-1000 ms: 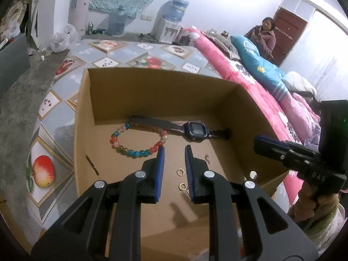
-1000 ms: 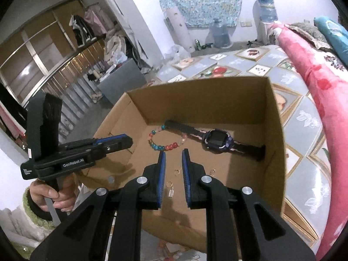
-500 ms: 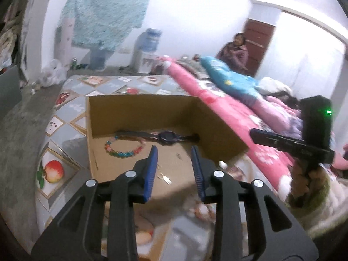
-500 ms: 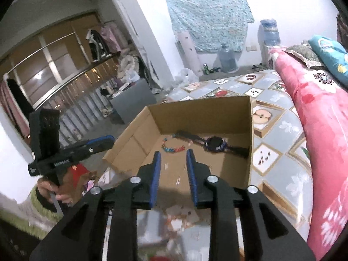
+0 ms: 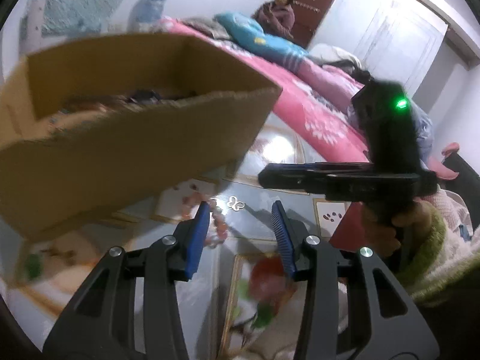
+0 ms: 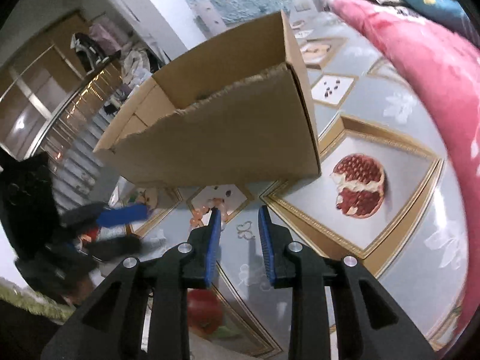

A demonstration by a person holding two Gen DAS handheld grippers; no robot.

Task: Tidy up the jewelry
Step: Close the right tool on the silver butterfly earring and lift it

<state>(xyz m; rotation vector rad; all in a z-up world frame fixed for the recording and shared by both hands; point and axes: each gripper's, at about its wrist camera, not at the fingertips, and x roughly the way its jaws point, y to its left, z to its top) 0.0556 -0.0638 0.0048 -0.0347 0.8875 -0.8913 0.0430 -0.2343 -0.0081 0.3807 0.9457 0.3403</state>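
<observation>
Right wrist: one butterfly pendant (image 6: pixel 244 230), one box (image 6: pixel 228 138)

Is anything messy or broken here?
Yes. The cardboard box has a ragged, torn near edge. Two pieces of jewelry lie outside it on the patterned tablecloth: a silver butterfly piece and a pale pink bead bracelet just in front of the box. Neither gripper holds anything.

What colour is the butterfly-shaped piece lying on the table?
Silver, an open outline butterfly piece; clearest in the right wrist view.
</observation>
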